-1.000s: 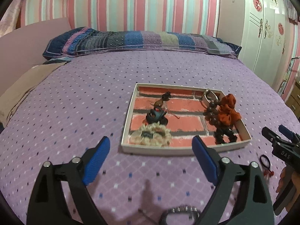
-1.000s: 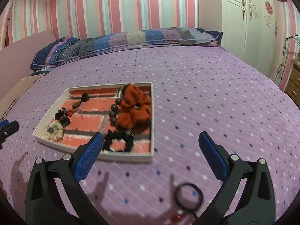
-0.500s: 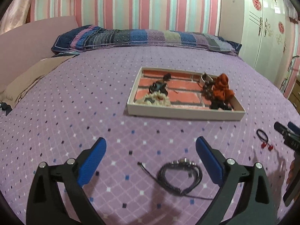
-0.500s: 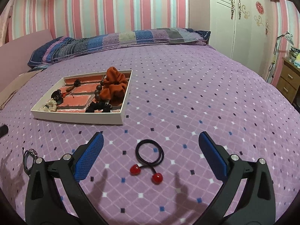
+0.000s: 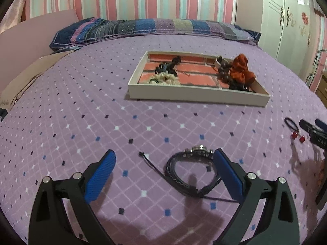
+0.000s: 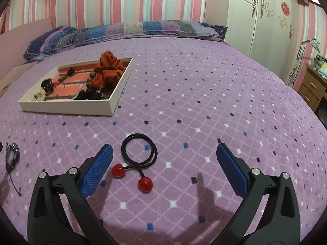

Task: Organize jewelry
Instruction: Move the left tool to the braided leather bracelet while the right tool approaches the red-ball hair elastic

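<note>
Left wrist view: right gripper [image 5: 312, 129] marked "DAS", both jaws spread, left gripper [image 5: 164, 170] over bracelet [image 5: 192, 169]

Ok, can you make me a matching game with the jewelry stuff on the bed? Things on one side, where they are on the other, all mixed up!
Things:
1. orange scrunchie
2. hair tie with red balls
3. black bracelet
4. striped pillow

Places:
A. on the blanket in front of the left gripper
B. at the head of the bed
C. inside the white tray
D. on the blanket in front of the right gripper

Pairs: 1-C, 2-D, 3-A, 4-B
</note>
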